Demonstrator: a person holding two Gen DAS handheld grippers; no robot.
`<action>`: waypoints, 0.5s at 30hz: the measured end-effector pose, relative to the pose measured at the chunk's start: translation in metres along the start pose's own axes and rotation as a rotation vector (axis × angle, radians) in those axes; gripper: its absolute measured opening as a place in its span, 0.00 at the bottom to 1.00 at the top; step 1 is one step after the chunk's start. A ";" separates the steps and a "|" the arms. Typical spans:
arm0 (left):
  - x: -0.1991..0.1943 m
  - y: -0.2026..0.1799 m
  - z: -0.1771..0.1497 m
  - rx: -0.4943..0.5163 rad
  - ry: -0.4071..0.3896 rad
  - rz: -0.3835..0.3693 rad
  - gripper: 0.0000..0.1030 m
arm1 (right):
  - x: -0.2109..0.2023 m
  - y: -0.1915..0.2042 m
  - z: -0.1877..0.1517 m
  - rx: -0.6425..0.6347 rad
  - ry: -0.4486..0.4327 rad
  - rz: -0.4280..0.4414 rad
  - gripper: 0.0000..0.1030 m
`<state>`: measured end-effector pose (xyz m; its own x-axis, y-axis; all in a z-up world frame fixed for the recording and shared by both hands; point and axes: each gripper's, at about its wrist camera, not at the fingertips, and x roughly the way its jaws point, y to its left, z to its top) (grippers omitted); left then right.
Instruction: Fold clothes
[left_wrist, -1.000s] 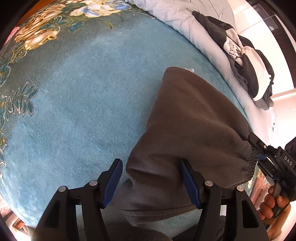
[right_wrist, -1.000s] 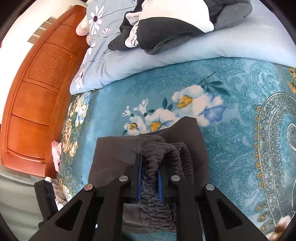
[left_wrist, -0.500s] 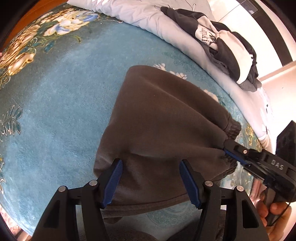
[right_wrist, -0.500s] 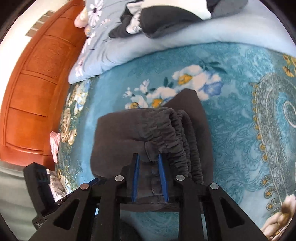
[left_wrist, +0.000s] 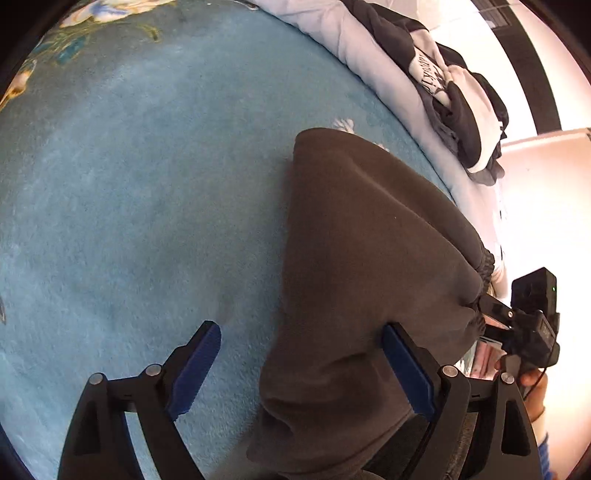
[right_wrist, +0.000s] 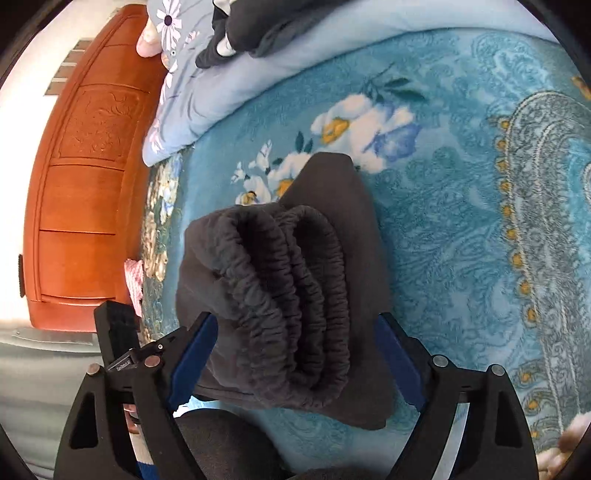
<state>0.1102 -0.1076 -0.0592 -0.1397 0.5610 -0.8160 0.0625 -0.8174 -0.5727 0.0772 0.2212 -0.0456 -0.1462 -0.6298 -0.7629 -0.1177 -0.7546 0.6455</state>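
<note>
Dark grey sweatpants (left_wrist: 362, 258) lie folded on a blue floral blanket (left_wrist: 129, 184). In the right wrist view the gathered elastic waistband (right_wrist: 291, 295) of the pants is stacked on top of the fold. My left gripper (left_wrist: 301, 365) is open, its jaws wide apart over the near edge of the pants, holding nothing. My right gripper (right_wrist: 295, 358) is open too, its blue pads on either side of the waistband without pinching it. The right gripper also shows in the left wrist view (left_wrist: 498, 317) at the waistband end.
A black-and-white hoodie (left_wrist: 450, 92) lies on a pale blue quilt (right_wrist: 258, 66) at the far side. An orange wooden headboard (right_wrist: 81, 184) stands to the left. The patterned blanket (right_wrist: 480, 221) stretches right of the pants.
My right gripper has opened and let go of the waistband, which now lies on the folded pants. My left gripper stayed open and shifted left.
</note>
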 end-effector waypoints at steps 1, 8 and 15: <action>0.002 -0.002 0.002 0.012 -0.001 -0.015 0.89 | 0.005 0.002 0.003 -0.019 0.001 -0.009 0.85; 0.019 -0.006 0.013 -0.007 0.031 -0.031 0.89 | 0.019 0.004 0.018 -0.123 0.047 -0.009 0.92; 0.017 -0.026 0.014 -0.007 0.023 -0.014 0.54 | 0.023 0.008 0.019 -0.069 0.024 -0.025 0.94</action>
<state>0.0928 -0.0785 -0.0571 -0.1183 0.5752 -0.8094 0.0673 -0.8086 -0.5845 0.0545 0.2042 -0.0570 -0.1207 -0.6138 -0.7802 -0.0529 -0.7808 0.6225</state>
